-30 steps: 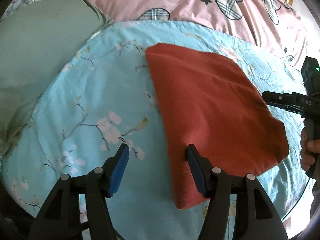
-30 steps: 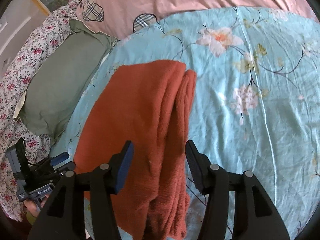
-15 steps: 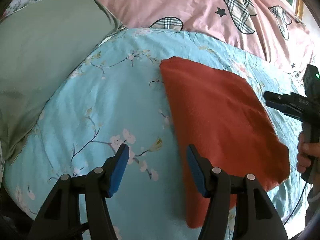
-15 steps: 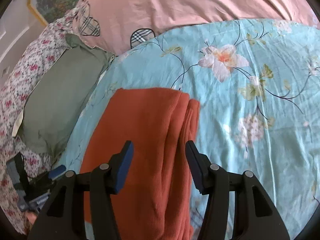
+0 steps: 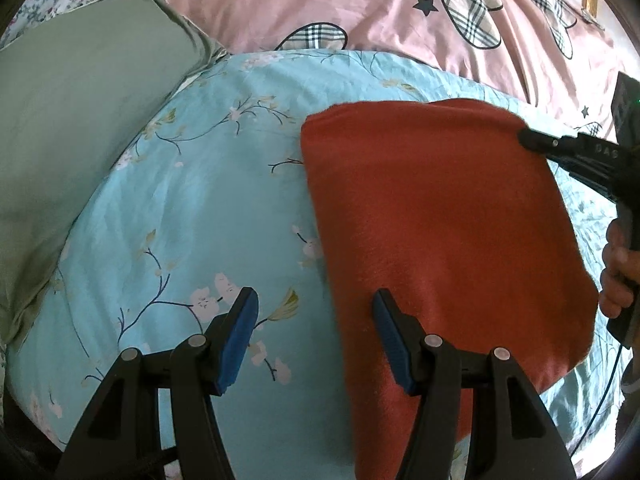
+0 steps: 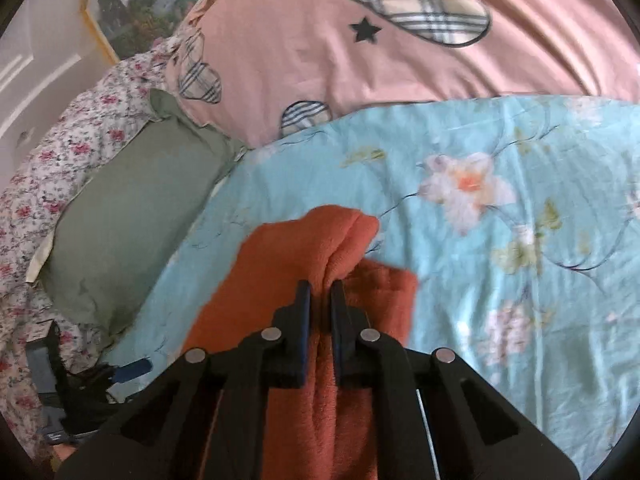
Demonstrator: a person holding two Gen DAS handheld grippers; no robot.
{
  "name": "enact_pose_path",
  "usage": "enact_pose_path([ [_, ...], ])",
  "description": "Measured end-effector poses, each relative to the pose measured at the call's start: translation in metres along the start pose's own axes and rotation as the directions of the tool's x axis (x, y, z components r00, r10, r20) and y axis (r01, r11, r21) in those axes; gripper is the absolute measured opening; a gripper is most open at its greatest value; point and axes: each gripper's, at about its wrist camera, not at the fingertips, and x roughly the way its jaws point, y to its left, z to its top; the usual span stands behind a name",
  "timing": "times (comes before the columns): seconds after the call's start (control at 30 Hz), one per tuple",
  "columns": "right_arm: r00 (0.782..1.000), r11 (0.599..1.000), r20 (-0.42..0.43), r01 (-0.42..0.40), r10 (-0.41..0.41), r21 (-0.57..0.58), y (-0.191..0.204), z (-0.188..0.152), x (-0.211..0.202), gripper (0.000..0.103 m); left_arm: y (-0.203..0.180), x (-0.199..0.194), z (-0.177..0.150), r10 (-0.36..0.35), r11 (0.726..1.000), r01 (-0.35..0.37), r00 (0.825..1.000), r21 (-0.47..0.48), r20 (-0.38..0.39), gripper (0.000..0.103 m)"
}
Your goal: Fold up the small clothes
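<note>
A rust-orange folded cloth (image 5: 440,220) lies flat on the blue floral sheet (image 5: 200,200). My left gripper (image 5: 316,320) stands open above the cloth's near left edge: one finger is over the sheet, the other over the cloth, and nothing is pinched. In the right wrist view my right gripper (image 6: 320,292) is shut on a bunched fold of the cloth (image 6: 288,256) at its far right corner, which is raised off the sheet. The left wrist view shows the right gripper (image 5: 524,138) touching that corner. The left gripper's blue pad (image 6: 132,368) shows at the lower left of the right wrist view.
A grey-green pillow (image 5: 80,100) lies to the left of the sheet. A pink quilt (image 5: 400,12) with plaid hearts fills the back. A person's hand (image 5: 616,276) holds the right gripper's handle at the right edge. A framed picture (image 6: 132,4) hangs on the wall.
My right gripper went from open over the cloth to shut on its far corner, bunching and lifting the fabric. The left gripper stayed open and drifted along the cloth's left edge.
</note>
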Motion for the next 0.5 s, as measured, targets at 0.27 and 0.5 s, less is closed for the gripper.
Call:
enact_pose_path([
  [0.27, 0.996, 0.998, -0.075, 0.044, -0.041, 0.040, -0.019, -0.010, 0.032, 0.010, -0.002, 0.006, -0.001, 0.006, 1.000, -0.006, 1.000, 0.016, -0.009, 0.062],
  [0.5, 0.998, 0.998, -0.056, 0.032, -0.029, 0.060, -0.013, -0.033, -0.010, 0.019, -0.011, 0.008, -0.010, 0.063, 0.996, -0.062, 0.998, 0.064, -0.008, 0.061],
])
